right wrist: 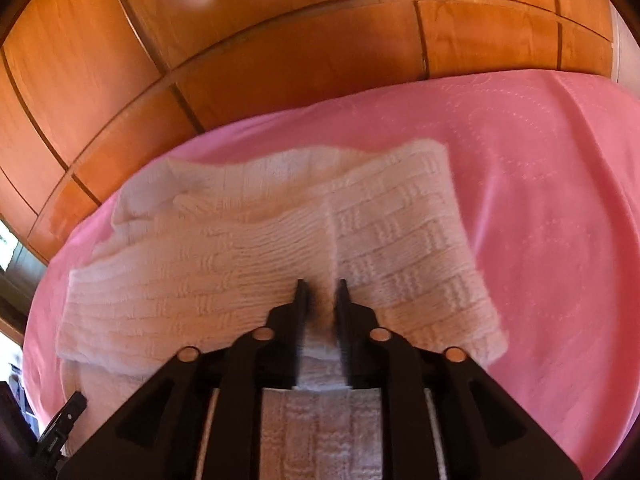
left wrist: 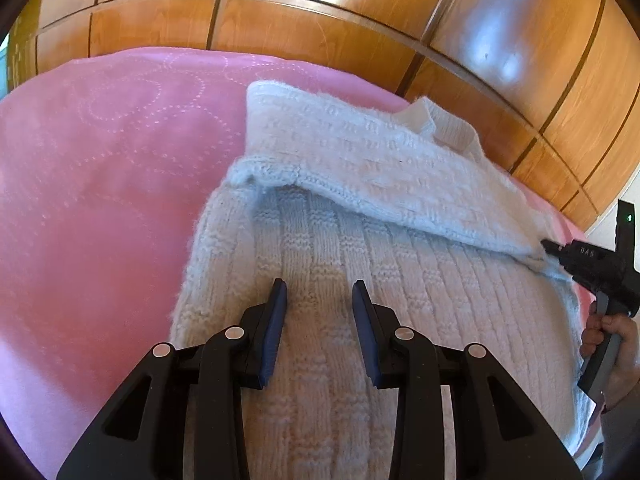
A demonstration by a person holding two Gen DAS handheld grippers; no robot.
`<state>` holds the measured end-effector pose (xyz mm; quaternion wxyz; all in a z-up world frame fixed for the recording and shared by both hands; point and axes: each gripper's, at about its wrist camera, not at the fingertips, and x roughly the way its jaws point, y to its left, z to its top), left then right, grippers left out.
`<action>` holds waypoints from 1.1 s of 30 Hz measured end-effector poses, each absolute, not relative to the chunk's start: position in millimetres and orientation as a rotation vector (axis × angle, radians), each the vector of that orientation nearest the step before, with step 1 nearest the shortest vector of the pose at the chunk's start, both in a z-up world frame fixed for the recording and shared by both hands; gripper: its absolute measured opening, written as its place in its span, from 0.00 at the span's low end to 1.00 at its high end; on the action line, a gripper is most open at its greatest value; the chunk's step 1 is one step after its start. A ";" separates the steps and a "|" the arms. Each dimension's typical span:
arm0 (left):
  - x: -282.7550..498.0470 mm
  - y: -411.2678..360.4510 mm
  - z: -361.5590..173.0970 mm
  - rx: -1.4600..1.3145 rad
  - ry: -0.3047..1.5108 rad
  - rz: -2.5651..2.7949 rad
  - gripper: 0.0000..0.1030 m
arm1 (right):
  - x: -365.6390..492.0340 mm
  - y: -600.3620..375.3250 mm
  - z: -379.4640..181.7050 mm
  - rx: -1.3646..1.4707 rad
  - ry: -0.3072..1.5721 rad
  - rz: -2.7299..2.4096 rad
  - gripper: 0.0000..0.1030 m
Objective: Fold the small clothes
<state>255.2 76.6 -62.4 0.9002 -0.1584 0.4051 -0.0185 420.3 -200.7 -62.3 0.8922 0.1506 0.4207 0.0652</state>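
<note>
A white knit sweater (left wrist: 320,320) lies flat on a pink bed (left wrist: 100,200), right under and ahead of both tools. One sleeve (left wrist: 360,160) is folded across the body of the sweater, ahead of the left hand-held gripper (left wrist: 319,292). That gripper has its blue pads parted, and they hover over the knit with nothing between them, so it is let go. The right hand-held gripper (right wrist: 320,292) has its jaws only a little apart. A bit of the sleeve seems to sit between them, but the picture is blurry, so it is hard to say if the pads really pinch it. From the left view its tip sits at the sleeve's end, near the sweater's right edge. What could go wrong? If the pinch is weak, the sleeve could slip out and flop back. The fuzzy yarn could also catch on a pad and drag the fold crooked. Nothing holds the sweater down, so a pull could slide it and bunch it up.
</note>
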 end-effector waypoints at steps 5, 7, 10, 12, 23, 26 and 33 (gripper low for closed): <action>251.1 83.5 -31.9 -0.337 0.777 -0.070 0.32 | 400.0 -194.2 -32.9 0.275 0.787 0.153 0.43; 263.1 84.3 -20.1 -0.344 0.746 -0.076 0.32 | 395.0 -178.9 -25.1 0.260 0.771 0.211 0.44; 287.4 79.9 -13.0 -0.311 0.727 -0.061 0.32 | 397.5 -150.6 -26.6 0.168 0.776 0.259 0.53; 309.5 79.4 -18.3 -0.309 0.744 -0.043 0.32 | 403.4 -136.2 -35.8 0.107 0.798 0.256 0.60; 333.3 97.0 -40.6 -0.392 0.823 -0.045 0.32 | 408.6 -128.9 -73.3 0.018 0.819 0.206 0.82; 356.8 92.0 -26.7 -0.347 0.803 -0.043 0.32 | 406.1 -131.3 -73.2 0.017 0.816 0.205 0.82; 417.3 97.7 -70.8 -0.287 0.871 0.043 0.32 | 404.2 -129.8 -74.3 0.020 0.812 0.209 0.83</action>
